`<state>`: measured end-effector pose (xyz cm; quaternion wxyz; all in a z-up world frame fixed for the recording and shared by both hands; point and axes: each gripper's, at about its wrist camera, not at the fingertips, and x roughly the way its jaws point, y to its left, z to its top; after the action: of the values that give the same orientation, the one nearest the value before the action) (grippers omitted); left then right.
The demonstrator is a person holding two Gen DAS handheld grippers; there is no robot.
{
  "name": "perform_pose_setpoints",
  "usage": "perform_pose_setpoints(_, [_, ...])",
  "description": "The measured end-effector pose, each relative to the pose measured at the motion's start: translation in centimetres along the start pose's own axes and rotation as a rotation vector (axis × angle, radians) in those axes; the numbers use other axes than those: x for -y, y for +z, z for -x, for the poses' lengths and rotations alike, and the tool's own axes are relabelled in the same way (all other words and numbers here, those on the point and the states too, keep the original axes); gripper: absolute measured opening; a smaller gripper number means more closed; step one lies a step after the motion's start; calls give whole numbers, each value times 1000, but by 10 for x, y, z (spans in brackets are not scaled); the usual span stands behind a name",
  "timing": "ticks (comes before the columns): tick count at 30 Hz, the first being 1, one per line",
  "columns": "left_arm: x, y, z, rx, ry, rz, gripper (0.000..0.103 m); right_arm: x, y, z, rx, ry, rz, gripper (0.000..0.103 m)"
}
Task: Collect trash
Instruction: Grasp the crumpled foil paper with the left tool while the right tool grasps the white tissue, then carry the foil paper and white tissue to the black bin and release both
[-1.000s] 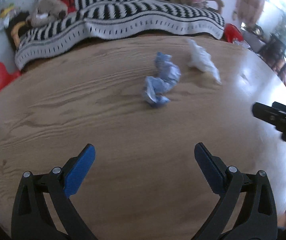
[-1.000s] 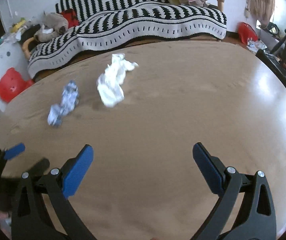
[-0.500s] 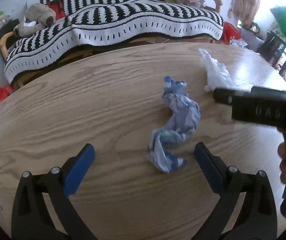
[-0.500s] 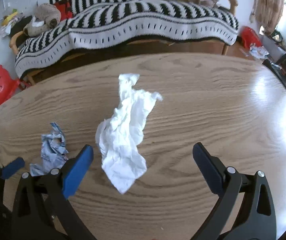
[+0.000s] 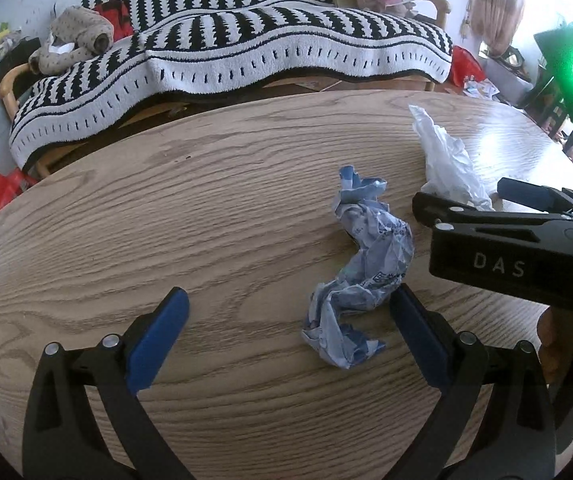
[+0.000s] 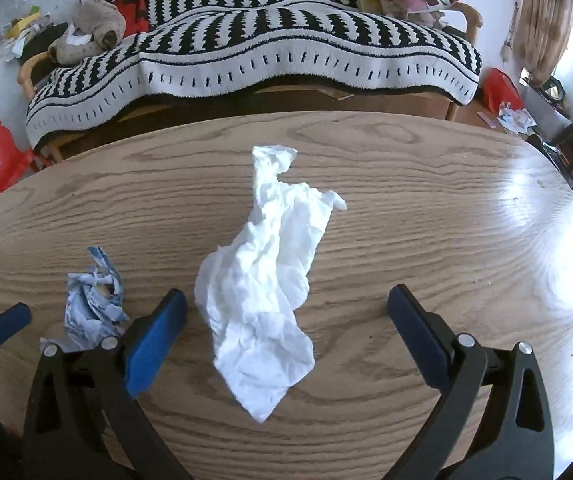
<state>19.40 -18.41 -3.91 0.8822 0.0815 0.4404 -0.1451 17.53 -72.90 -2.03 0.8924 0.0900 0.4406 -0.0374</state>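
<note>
Oak-grain tabletop [image 5: 126,220], rounded at its far edge, with a sofa under a black-and-white striped blanket [image 5: 246,52] behind it; the sofa sits at much the same height in both views as half a second ago, slightly larger.

White crumpled tissue [image 6: 262,284], the larger piece of trash, lies on the tabletop between the blue-padded fingers [image 6: 154,336] of the right gripper [image 6: 286,332], nearer the left finger and touching neither. A second ago it lay far ahead and left of centre; it now fills the middle of the right wrist view.

Blue-and-white crumpled wrapper [image 5: 360,272], the smaller piece, lies on the tabletop inside the span of the left gripper [image 5: 290,336], its lower right side just beside or touching the right finger pad; which cannot be told. A second ago it was well ahead of the fingers.

Both grippers stand wide open and hold nothing, their spread unchanged across the frames. In the left wrist view the right gripper appears side-on at the right edge, straddling the tissue's near end, closer and larger than half a second ago.
</note>
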Motion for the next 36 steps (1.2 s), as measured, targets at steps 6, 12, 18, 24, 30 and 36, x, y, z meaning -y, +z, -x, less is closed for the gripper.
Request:
perform_pose_setpoints(6, [7, 2, 9, 54, 13, -7, 24, 13, -4, 13, 58, 96, -66, 22])
perform_pose_setpoints(12, [2, 1, 16, 37, -13, 29, 23, 26, -10, 38, 95, 147, -151, 21])
perform_pose_setpoints(18, [1, -3, 36, 47, -61, 71, 23, 14, -16, 69, 119, 170, -108, 21])
perform_pose_setpoints(24, [3, -6, 61, 85, -64, 55, 23, 5, -20, 91, 138, 186, -88, 21])
perform_pose_setpoints(30, [7, -7, 70, 91, -106, 52, 24, -5, -21, 99, 139, 180, -57, 21])
perform_pose_setpoints(36, [9, -6, 73, 100, -106, 45, 24, -5, -20, 103, 144, 170, -50, 21])
